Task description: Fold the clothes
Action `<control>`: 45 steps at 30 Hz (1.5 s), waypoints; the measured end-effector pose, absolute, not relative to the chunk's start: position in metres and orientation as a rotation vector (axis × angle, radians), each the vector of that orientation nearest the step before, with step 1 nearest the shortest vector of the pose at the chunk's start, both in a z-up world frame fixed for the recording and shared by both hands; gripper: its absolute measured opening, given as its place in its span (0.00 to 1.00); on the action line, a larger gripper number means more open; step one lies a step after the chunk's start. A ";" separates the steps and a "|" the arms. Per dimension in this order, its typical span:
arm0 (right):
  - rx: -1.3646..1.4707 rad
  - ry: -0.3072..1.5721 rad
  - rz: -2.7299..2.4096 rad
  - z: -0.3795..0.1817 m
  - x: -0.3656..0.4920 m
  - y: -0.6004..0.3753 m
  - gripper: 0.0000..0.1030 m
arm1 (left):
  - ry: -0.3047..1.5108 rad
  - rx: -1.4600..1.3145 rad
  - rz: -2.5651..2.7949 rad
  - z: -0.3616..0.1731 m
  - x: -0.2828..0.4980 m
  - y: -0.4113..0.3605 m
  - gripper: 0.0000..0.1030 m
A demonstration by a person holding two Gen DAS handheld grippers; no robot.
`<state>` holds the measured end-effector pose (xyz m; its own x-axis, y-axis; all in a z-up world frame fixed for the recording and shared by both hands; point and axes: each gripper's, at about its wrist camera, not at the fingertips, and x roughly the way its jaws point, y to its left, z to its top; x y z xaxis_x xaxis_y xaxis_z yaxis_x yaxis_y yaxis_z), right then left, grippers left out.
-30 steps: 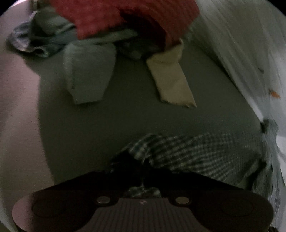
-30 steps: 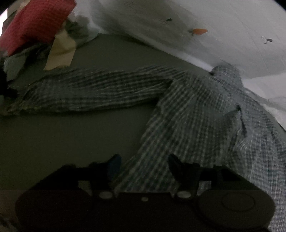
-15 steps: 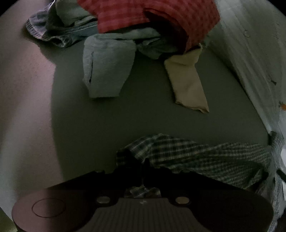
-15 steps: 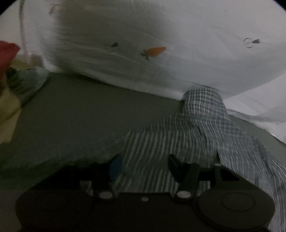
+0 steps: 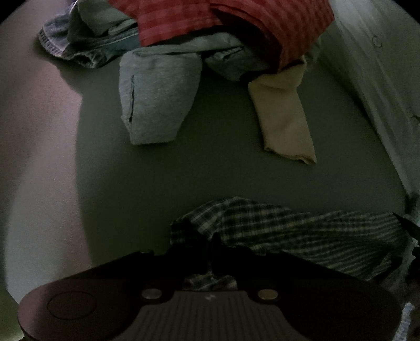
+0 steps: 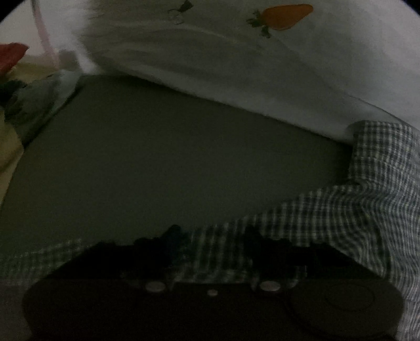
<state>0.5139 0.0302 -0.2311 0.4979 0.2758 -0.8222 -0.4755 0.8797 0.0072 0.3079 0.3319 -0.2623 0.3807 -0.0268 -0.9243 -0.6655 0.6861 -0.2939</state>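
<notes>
A green-and-white checked shirt point(image 5: 302, 230) lies spread on the grey-green sheet point(image 5: 210, 170). My left gripper point(image 5: 210, 244) is shut on the bunched end of its sleeve, and the cloth trails off to the right. In the right wrist view the same checked shirt point(image 6: 367, 209) runs from the lower middle up to the right edge. My right gripper point(image 6: 212, 236) hovers low over it, its jaws apart and opening. Checked cloth lies between and under the fingers, and the pads do not press on it.
A pile of clothes sits at the far end: a red checked garment point(image 5: 236, 21), a grey piece point(image 5: 157, 99), a cream piece point(image 5: 283, 115) and denim point(image 5: 86, 49). A white duvet with a carrot print point(image 6: 262, 78) bounds the sheet on the right.
The right gripper has swept across the shirt toward the white duvet and sunk closer to the cloth. The left gripper has tilted a little and kept its hold on the sleeve.
</notes>
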 end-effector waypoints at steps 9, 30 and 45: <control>-0.301 0.843 0.488 -0.235 0.495 0.040 0.08 | 1.128 -0.753 0.484 -0.262 0.310 0.332 0.04; -0.380 0.736 0.327 -0.226 0.535 0.075 0.41 | 1.114 -0.455 0.573 -0.256 0.356 0.339 0.11; -0.049 0.877 -0.156 -0.207 0.300 -0.139 0.77 | 0.961 -0.377 0.183 -0.214 0.339 0.230 0.63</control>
